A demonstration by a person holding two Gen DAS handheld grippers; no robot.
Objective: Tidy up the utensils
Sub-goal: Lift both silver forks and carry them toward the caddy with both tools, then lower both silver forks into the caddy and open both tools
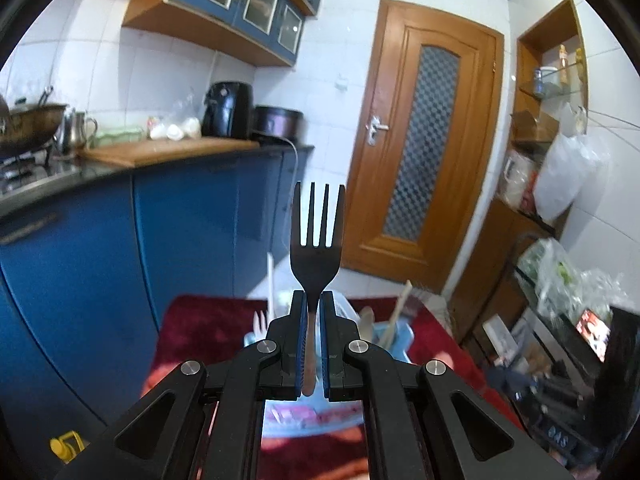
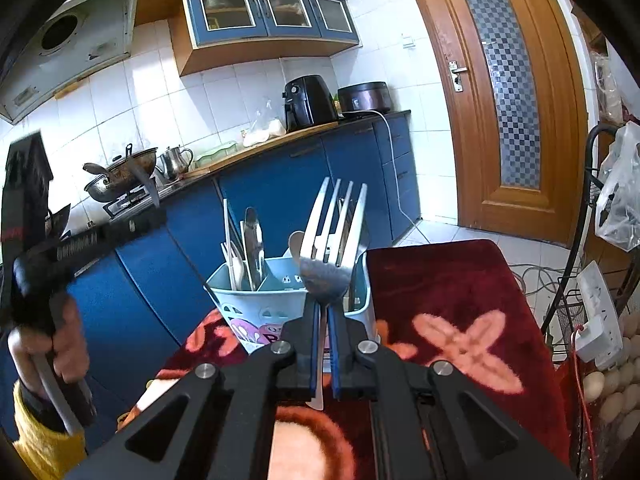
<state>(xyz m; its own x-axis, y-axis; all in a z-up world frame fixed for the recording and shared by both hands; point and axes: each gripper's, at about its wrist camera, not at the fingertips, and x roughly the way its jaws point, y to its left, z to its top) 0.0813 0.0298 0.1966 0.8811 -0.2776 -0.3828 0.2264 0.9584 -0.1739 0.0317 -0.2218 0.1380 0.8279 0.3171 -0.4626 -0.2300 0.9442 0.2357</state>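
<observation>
Left tongs: my left gripper (image 1: pixel 313 300) is clamped on a dark fork (image 1: pixel 316 254), the blue pads pressing its neck from both sides.
Dark fork: it stands upright ahead of my left fingertips, four straight tines pointing up, the head dull black-grey; the handle runs back between the pads and looks coppery-brown at its lower end.
Right tongs: my right gripper (image 2: pixel 324 316) is closed on a silver fork (image 2: pixel 334 240), gripped at the narrow stem just below the head.
Silver fork: its four long tines fan up and slightly to the right beyond my right fingertips, bright and reflective, with a darker mottled patch on the bowl; the flat handle end shows behind the pads.
Holder: a pale blue utensil caddy (image 2: pixel 256 300) sits just beyond my right tongs, partly behind the silver fork, divided into compartments, with white holes and a pink print on its front.
Holder contents: white chopsticks, a white plastic fork, a knife and a wooden spoon stand upright in it.
Surface: a dark red cloth (image 2: pixel 448 292) with pink flowers lies under both tongs and the caddy.
Left hand: my hand (image 2: pixel 66 344) holding the other tongs shows far left of my right tongs.
</observation>
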